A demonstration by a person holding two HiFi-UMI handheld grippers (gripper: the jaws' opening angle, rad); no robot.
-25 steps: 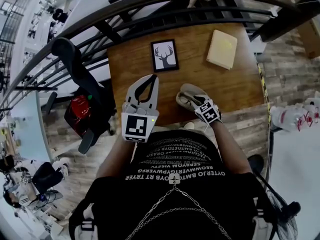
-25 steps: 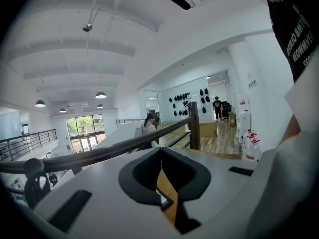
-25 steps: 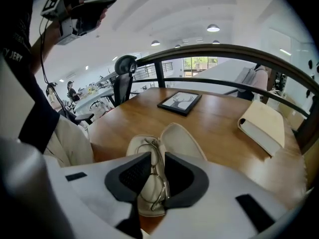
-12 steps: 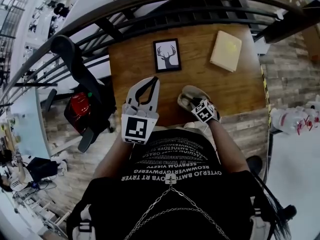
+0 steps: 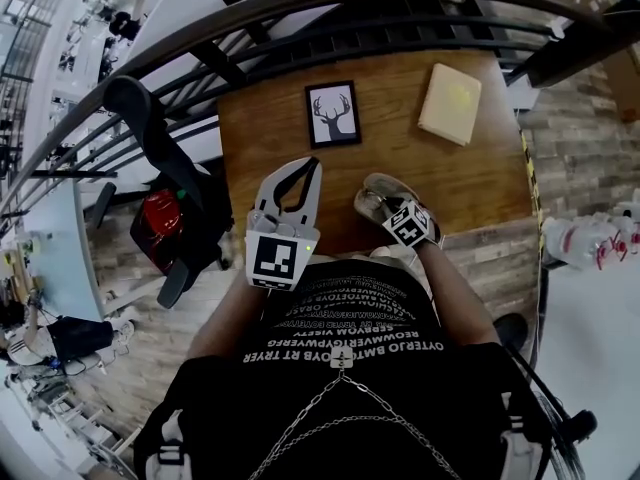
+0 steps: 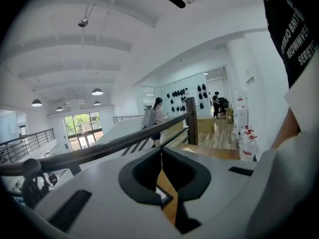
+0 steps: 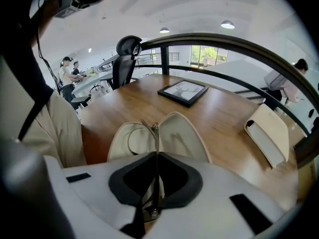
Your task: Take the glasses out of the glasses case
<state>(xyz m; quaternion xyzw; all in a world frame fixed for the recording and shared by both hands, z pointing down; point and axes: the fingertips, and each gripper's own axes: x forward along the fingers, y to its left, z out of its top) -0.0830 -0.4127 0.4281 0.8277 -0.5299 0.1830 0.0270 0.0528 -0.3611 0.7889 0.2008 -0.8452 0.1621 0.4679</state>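
right gripper [image 7: 156, 154]: jaws pressed together on the thin metal frame of the glasses [image 7: 151, 131], which we saw running lengthwise between the pads
glasses: held edge-on over the open glasses case [image 7: 182, 133]; one wire lens rim showed against the case's left half; we couldn't tell whether they were clear of the lining
glasses case: pale, both halves spread open, lying on the desk [image 7: 224, 118] near its front edge, just ahead of the person's torso; in the head view it sat under the right gripper [image 5: 386, 206]
left gripper [image 6: 161, 151]: jaws closed tip to tip, nothing between them; in the head view we saw it held above the desk's front left part [image 5: 309, 167], apart from the case
desk, farther back: black picture frame [image 5: 331, 111] with a deer print lying flat; cream flat item [image 5: 449, 100] to its right, well apart from the case
beyond desk: dark railing [image 5: 300, 8] along the far edge; black office chair [image 5: 150, 138] off the left side
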